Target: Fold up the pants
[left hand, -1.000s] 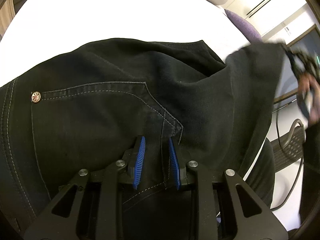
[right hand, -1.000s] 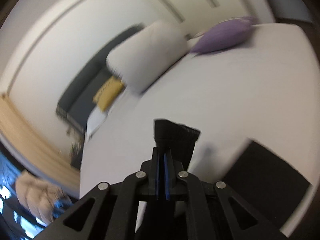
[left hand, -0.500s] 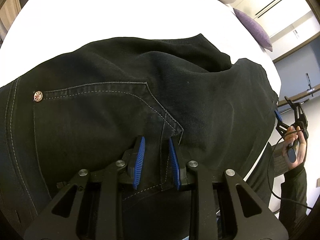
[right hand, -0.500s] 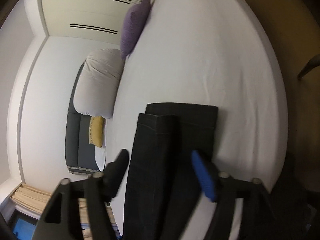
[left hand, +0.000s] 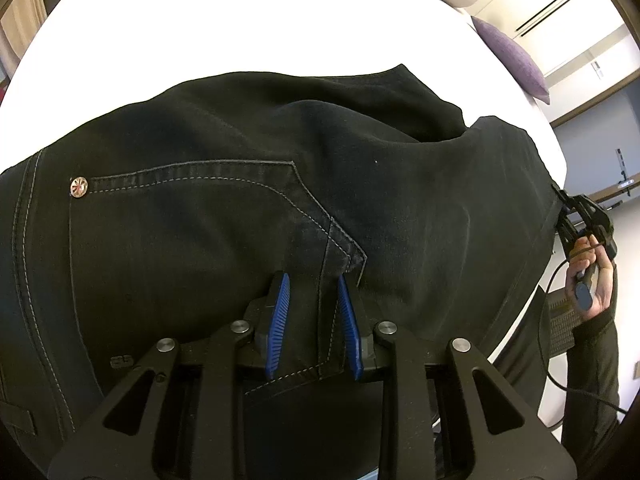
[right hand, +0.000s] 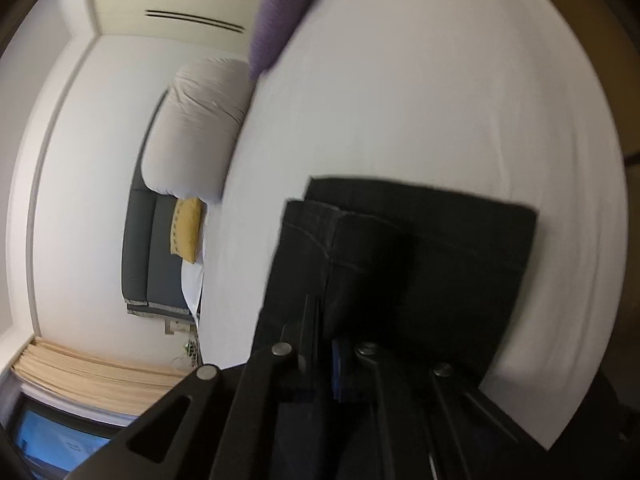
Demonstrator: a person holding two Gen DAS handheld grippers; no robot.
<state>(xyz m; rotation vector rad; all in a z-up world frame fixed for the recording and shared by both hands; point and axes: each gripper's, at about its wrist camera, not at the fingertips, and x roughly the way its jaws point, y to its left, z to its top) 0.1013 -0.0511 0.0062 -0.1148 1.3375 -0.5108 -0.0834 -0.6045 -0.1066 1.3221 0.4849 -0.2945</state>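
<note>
On a white bed, the left gripper pinches black pants by the pocket seam while the right gripper, jaws closing on folded cloth at the bed's near edge, risks dragging the stacked layers askew

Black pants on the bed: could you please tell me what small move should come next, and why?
Probably lift the right gripper and carry the leg end toward the waist. Its jaws are closing on the black pants, while the left gripper pins the pocket seam on the white bed.
</note>
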